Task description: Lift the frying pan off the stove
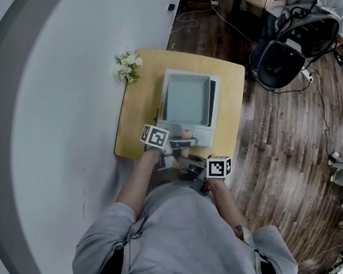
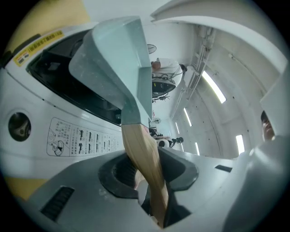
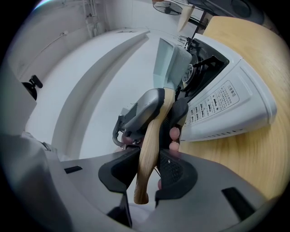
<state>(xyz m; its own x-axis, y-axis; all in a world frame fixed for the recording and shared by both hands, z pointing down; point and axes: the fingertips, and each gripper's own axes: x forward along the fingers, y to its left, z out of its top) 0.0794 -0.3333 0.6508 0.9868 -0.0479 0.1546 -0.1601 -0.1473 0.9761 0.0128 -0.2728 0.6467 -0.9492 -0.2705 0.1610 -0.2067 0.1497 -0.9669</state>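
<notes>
Flooring fills most of the head view: dark wood planks [image 1: 288, 141] on the right and a pale curved surface [image 1: 55, 125] on the left. The person's grey-shirted torso [image 1: 182, 234] is cut off by the bottom edge. At the top right, one office chair [image 1: 285, 53] hides most of a second person, who is cut off by the frame.

One small wooden table [image 1: 140, 102] carries one white stove [image 1: 213, 116]. One square, pale blue-green frying pan [image 1: 187, 99] lies over the stove's burner. No view shows clearly whether its base touches the grate. In the left gripper view the pan blocks most of the burner well, and one round knob [image 2: 19, 126] shows on the stove's front panel.

There are two hand-held grippers, each with one marker cube. In the head view the cubes and gripper bodies cover the pan's wooden handle [image 2: 140, 149]. The left hand-held gripper [image 2: 152, 170] is clamped on that handle near the pan. The right hand-held gripper [image 3: 148, 170] is clamped on the same handle just behind it, near the free end. In the right gripper view, two fingertips [image 3: 174, 133] of the person's left hand show past the jaws.

One small bunch of white flowers [image 1: 126, 66] sits at the table's far left corner, well apart from the stove.
</notes>
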